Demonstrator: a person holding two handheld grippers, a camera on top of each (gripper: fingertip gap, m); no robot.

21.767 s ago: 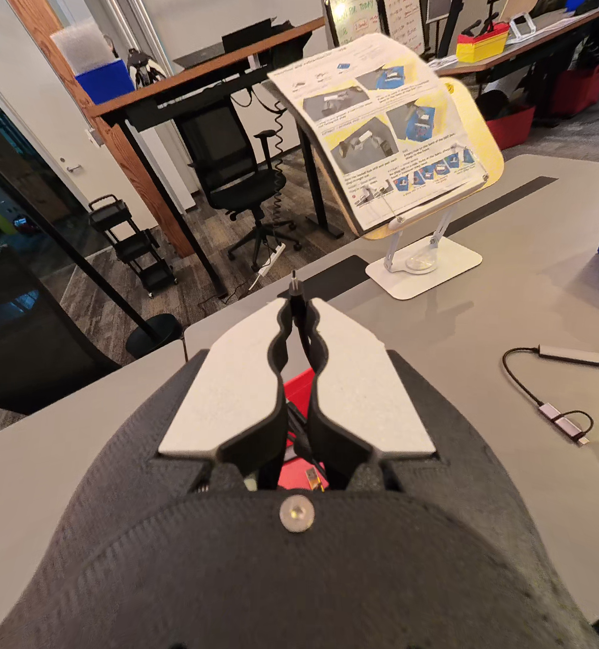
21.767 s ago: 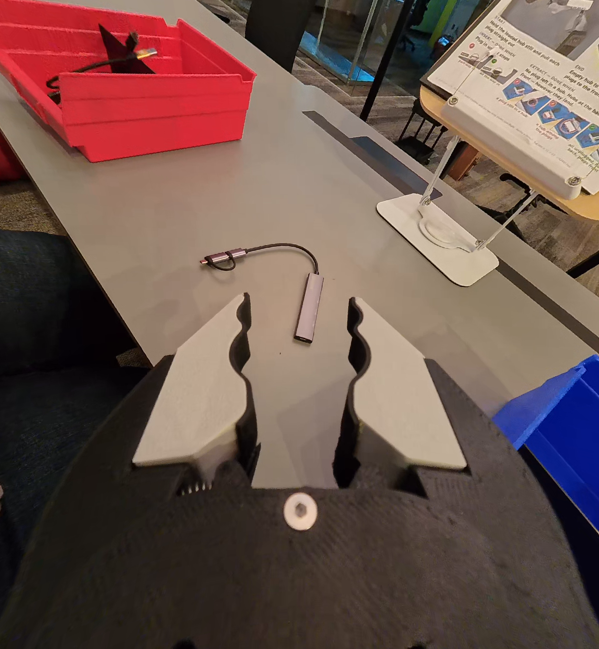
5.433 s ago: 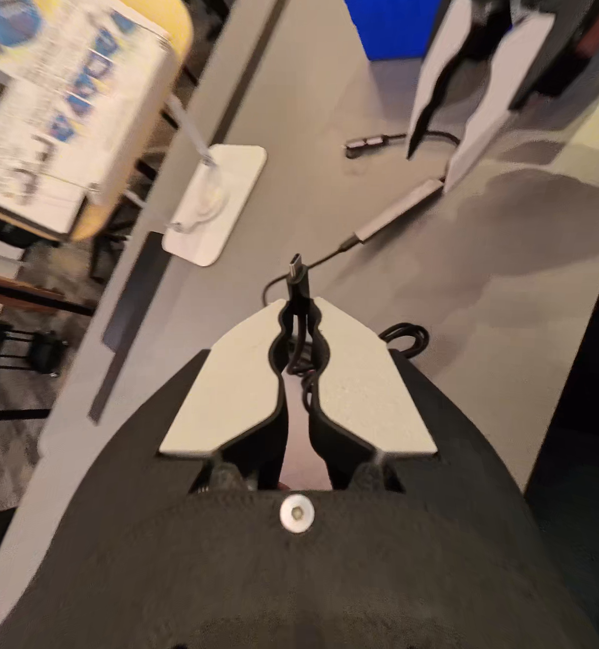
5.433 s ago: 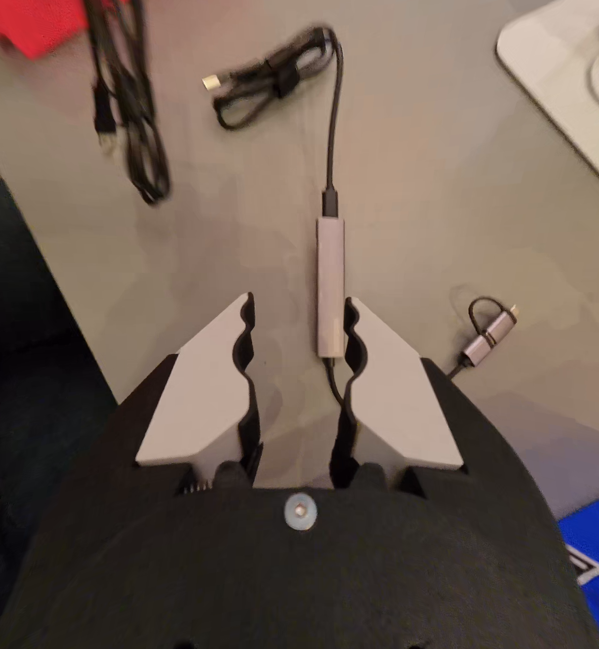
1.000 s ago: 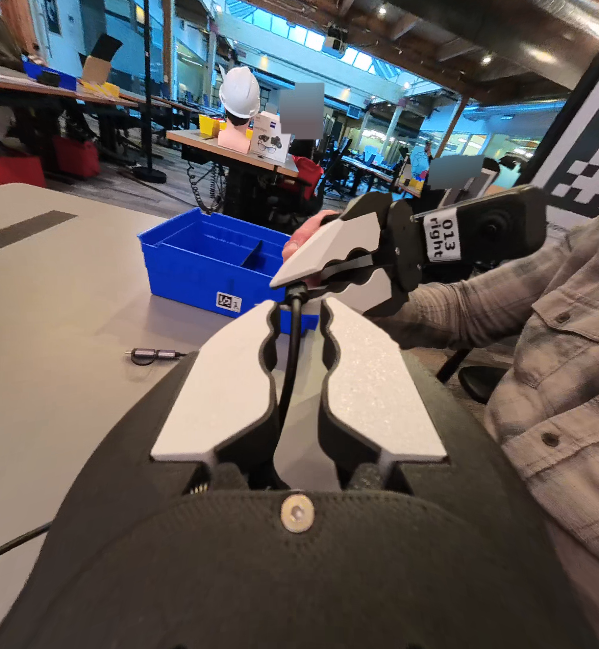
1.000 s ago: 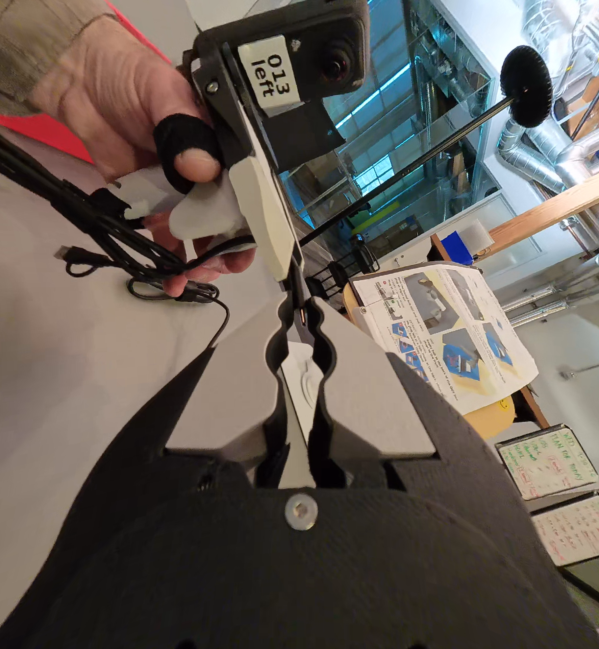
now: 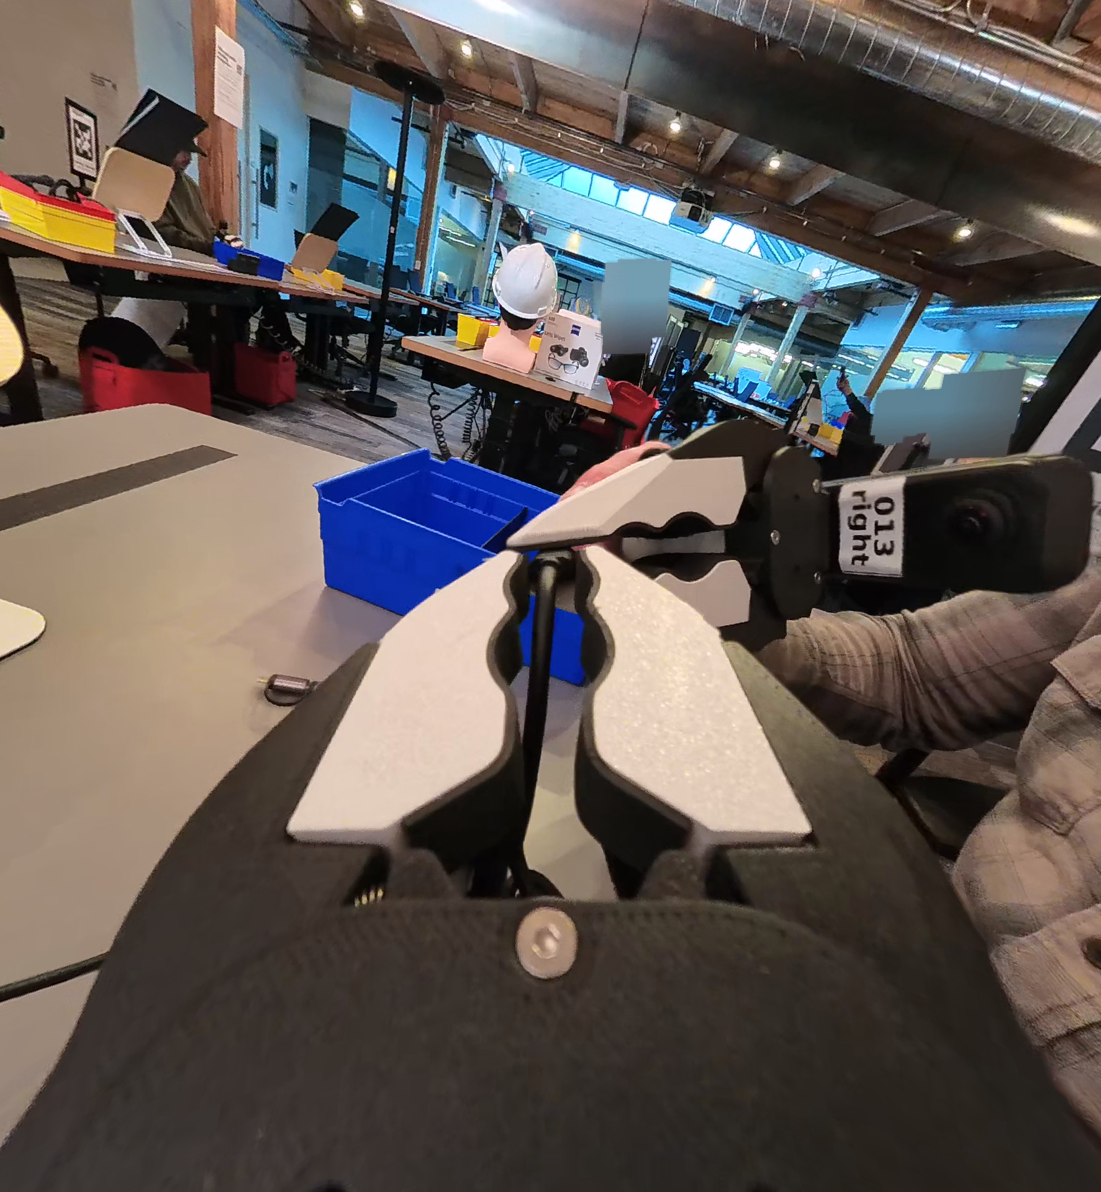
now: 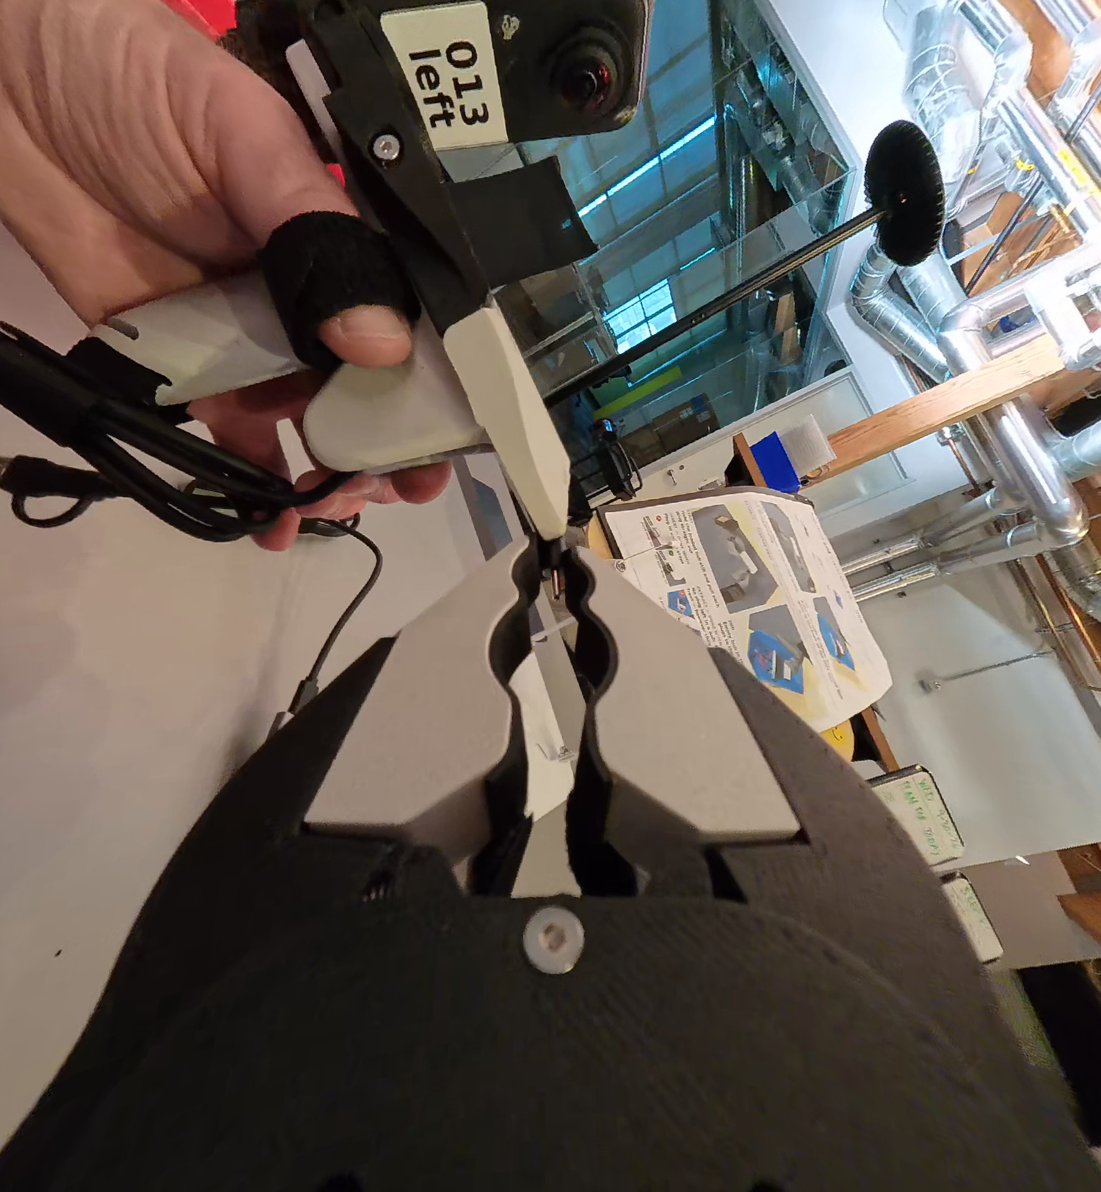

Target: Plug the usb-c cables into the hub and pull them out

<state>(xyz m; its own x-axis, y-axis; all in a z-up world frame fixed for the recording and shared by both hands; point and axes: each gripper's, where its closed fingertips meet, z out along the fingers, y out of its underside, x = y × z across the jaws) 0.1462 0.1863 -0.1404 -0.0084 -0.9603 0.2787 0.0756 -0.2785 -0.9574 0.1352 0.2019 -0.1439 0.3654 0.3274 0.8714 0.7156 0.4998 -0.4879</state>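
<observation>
left gripper (image 7: 544,567): we clench it on the black cable (image 7: 538,651)
right gripper (image 8: 551,567): clenched on the hub (image 8: 551,677)
advice: we keep plug and port in one line, push slowly

Bright, even indoor light comes from ceiling spotlights (image 7: 675,122) and bluish skylights (image 7: 657,205). Wide-angle bending warps the edges of both views. The pale worktop (image 8: 115,677) looks washed out; shadows are soft.
</observation>
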